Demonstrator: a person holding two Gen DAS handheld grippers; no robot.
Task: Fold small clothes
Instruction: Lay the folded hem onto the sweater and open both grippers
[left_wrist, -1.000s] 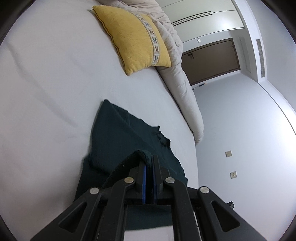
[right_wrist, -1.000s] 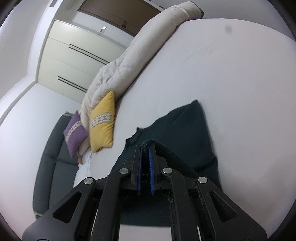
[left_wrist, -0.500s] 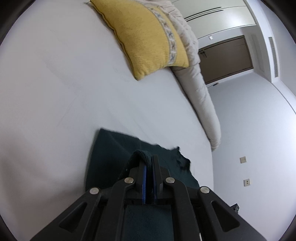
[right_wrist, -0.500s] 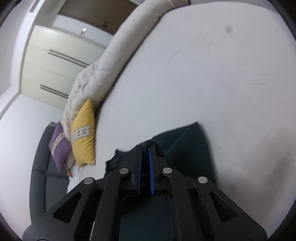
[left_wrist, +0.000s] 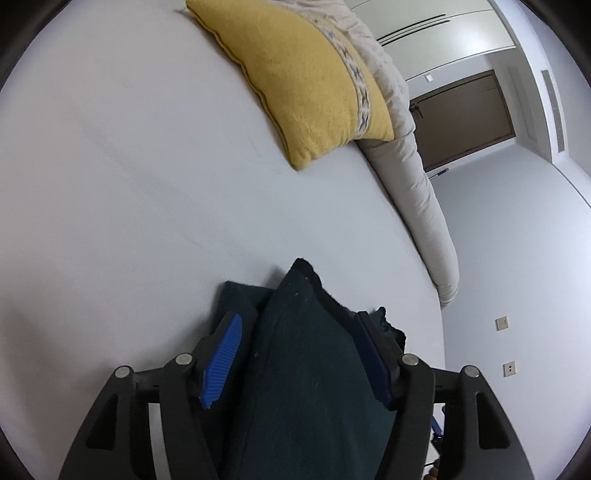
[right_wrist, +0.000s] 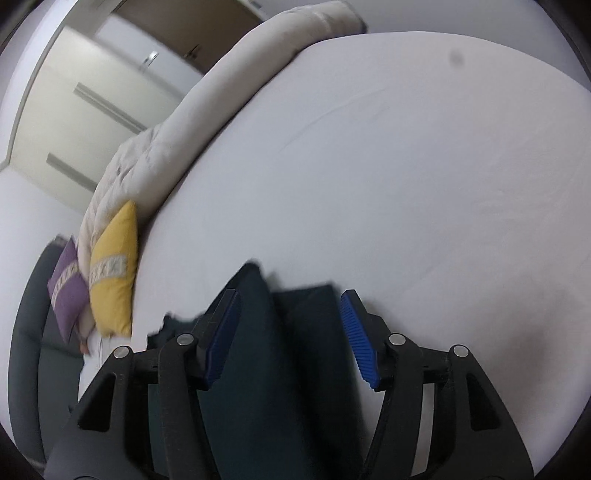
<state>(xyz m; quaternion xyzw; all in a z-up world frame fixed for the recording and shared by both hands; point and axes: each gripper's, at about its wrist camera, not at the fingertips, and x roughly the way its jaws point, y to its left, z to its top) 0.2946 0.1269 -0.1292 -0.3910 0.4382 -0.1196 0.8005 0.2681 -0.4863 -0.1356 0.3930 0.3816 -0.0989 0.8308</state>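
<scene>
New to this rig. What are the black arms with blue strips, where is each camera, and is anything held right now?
There is no robot here: a person holds a two-finger gripper in each hand, and each gripper has a fisheye camera that looks forward along its fingers. The black arms are those fingers, and the blue strips are their ribbed grip pads.

One picture is from the left gripper, the other from the right gripper. Both are open, with their pads spread apart, so nothing is clamped. A dark green garment lies folded over on the white bed sheet, between the fingers of each gripper.

Further off are a yellow cushion, a rolled beige duvet along the bed's edge and, in the right view, a purple cushion.
</scene>
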